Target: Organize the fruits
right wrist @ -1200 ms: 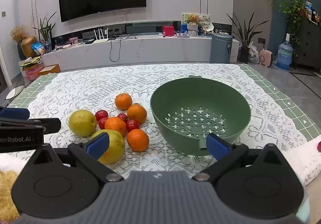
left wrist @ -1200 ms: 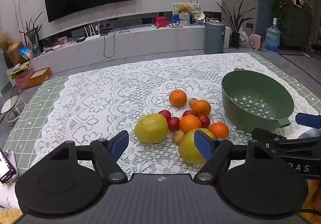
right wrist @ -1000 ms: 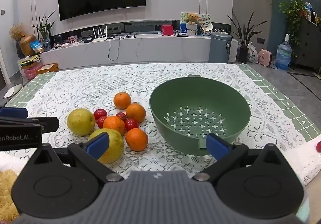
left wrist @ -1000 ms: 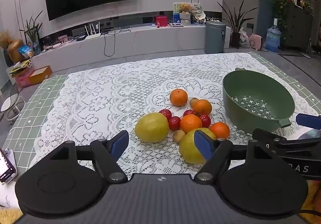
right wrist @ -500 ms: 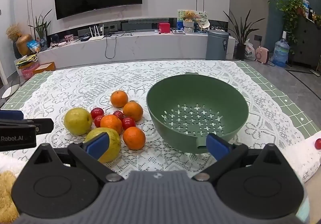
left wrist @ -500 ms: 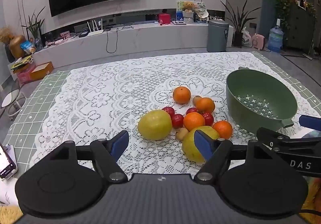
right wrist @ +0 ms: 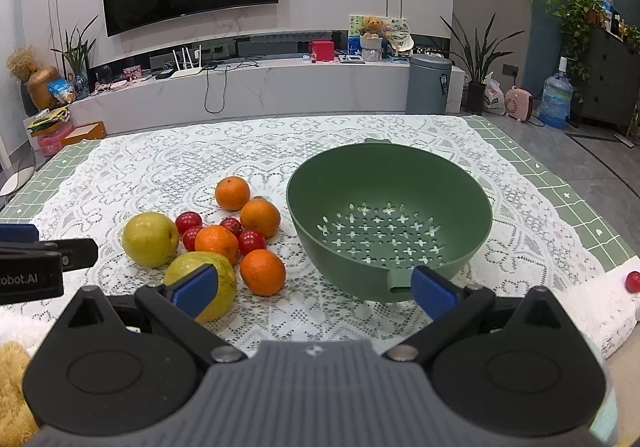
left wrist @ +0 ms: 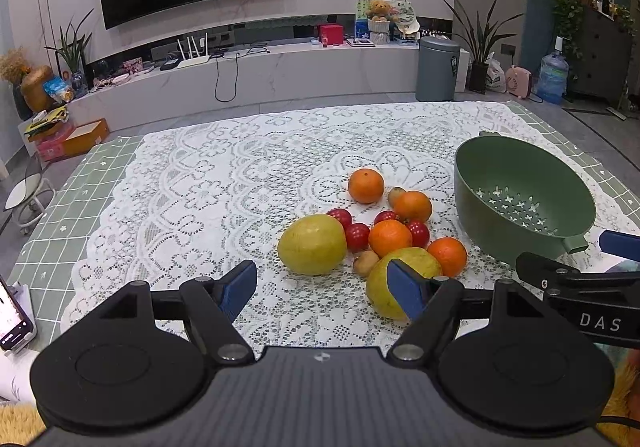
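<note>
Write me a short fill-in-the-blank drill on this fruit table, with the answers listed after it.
1. The green colander holds ____ fruit.
2. The number of oranges on the lace cloth is ____.
3. Both the left gripper and the right gripper have their jaws ____.
4. One red fruit lies apart, to the colander's ____.

Answers: no; four; open; right

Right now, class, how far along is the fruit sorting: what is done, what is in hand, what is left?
Done: nothing yet; the green colander holds no fruit. In hand: nothing; the left gripper and right gripper are both open and hold nothing. Left: the four oranges, two yellow-green fruits, the small red fruits and one stray red fruit at the cloth's right edge.
</note>
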Available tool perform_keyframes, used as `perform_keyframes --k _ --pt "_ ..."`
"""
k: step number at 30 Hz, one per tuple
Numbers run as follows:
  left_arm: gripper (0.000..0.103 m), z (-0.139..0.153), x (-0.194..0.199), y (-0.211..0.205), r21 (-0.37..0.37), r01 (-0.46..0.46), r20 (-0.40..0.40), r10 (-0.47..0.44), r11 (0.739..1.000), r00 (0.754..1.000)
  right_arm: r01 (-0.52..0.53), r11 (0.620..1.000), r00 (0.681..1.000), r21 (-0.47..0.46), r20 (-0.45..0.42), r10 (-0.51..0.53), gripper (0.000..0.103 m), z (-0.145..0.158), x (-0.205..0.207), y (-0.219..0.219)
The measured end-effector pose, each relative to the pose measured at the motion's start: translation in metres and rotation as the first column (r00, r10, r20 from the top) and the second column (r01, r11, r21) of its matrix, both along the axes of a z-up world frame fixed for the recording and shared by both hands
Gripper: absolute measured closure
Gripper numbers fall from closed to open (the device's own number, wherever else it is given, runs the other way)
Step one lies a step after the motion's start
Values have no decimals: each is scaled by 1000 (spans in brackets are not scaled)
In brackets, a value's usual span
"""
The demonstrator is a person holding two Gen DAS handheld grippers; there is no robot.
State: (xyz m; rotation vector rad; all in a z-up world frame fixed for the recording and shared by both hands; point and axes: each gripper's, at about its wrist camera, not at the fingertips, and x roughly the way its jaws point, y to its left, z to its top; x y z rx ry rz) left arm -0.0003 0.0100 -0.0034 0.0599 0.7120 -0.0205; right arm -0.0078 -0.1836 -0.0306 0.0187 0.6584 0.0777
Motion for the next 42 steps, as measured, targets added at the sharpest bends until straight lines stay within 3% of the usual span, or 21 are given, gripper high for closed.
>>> perform_keyframes --k 42 --pt "16 -6 1 -3 -9 3 -34 -3 1000 999 6 1000 1000 -10 -13 -7 4 -1 2 2"
